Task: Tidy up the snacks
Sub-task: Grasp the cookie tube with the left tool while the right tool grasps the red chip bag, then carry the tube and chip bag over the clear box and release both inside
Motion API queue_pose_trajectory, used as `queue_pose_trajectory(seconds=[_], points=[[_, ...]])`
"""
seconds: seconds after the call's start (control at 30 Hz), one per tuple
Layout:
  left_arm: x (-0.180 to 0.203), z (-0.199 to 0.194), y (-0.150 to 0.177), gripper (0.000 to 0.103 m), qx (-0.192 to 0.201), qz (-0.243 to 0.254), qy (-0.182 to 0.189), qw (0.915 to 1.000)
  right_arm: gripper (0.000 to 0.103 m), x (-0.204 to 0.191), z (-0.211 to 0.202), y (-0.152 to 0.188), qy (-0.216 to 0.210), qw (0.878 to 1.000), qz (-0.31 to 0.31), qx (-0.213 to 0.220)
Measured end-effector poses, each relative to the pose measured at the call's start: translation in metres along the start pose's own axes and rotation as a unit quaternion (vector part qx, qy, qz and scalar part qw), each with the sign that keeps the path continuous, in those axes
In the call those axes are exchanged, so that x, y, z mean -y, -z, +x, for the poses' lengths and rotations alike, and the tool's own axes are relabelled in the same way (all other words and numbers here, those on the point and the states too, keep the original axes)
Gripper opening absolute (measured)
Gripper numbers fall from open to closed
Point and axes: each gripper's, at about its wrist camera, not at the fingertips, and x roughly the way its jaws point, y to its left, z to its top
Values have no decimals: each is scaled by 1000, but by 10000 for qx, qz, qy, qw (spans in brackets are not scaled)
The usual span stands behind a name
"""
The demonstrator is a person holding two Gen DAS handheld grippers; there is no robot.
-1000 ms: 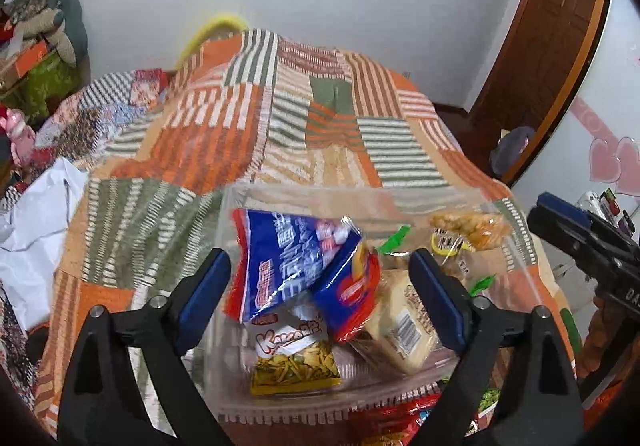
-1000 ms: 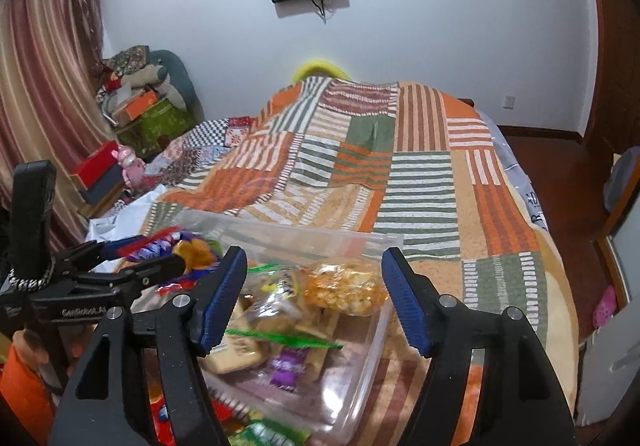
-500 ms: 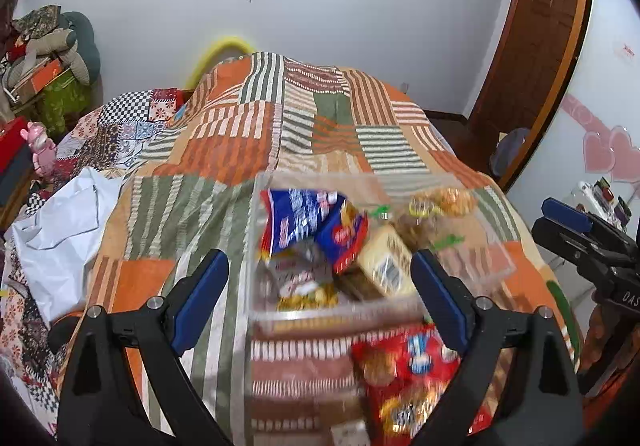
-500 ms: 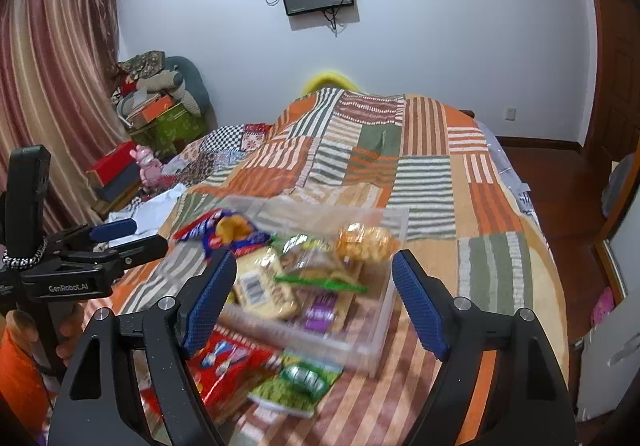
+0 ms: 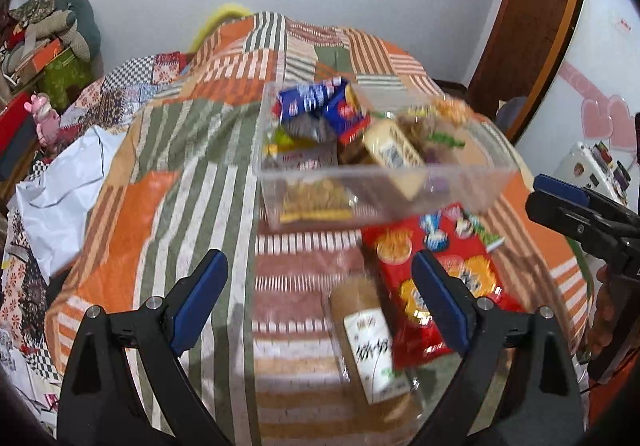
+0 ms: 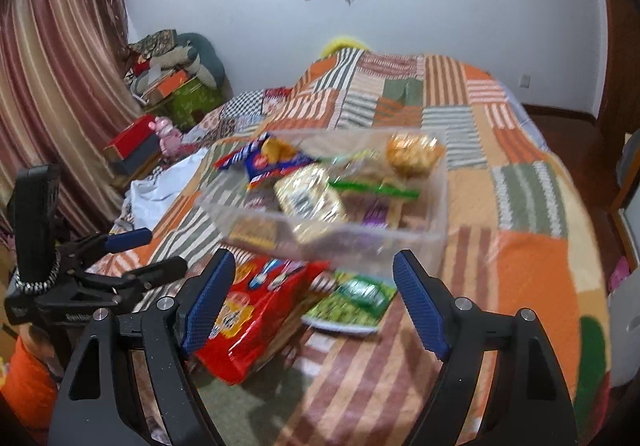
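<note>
Snacks filled a clear plastic bin (image 5: 460,182) that sat on the patchwork bedspread (image 5: 192,174). Just in front of it lay a red snack bag (image 6: 256,318), a green packet (image 6: 352,302) and what looked, through the blur, like a white-labelled pack (image 5: 372,350). Both the left gripper (image 5: 320,302) and the right gripper (image 6: 308,298) hovered short of the bin, fingers spread, holding nothing.
</note>
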Motion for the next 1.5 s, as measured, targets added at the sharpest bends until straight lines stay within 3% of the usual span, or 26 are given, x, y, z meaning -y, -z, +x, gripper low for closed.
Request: queue_pose_trajectory(seconds=[0.43,0.67,0.8,0.83,0.97,1.3,1.37,1.5], points=[[-13,14,38,94,-310,-266,127,9991,79,-23,44,22,-334,9977,-3,-588],[-14,17,41,94,-319,-424,254,9983,66,-29,62,24,-495,9949,-37,-875],[-12,18,41,94,-349,-413,244,9982,54,-29,60,25,-436,9958,-42,-798],[-12,18,41,94,-365,-411,233,9982,45,-26,58,24,-469,9958,13,-780],[-9,19,40,94,-410,-389,267,9980,30,-17,48,22,-539,9963,177,-643],[18,19,40,94,-370,-116,286,9988,29,-15,20,20,-403,9988,19,-261],[25,20,42,90,-334,6,171,9993,26,-12,13,18,-382,9991,54,-164],[30,32,46,61,-524,19,143,9985,26,-3,2,16,-269,9996,90,-6]])
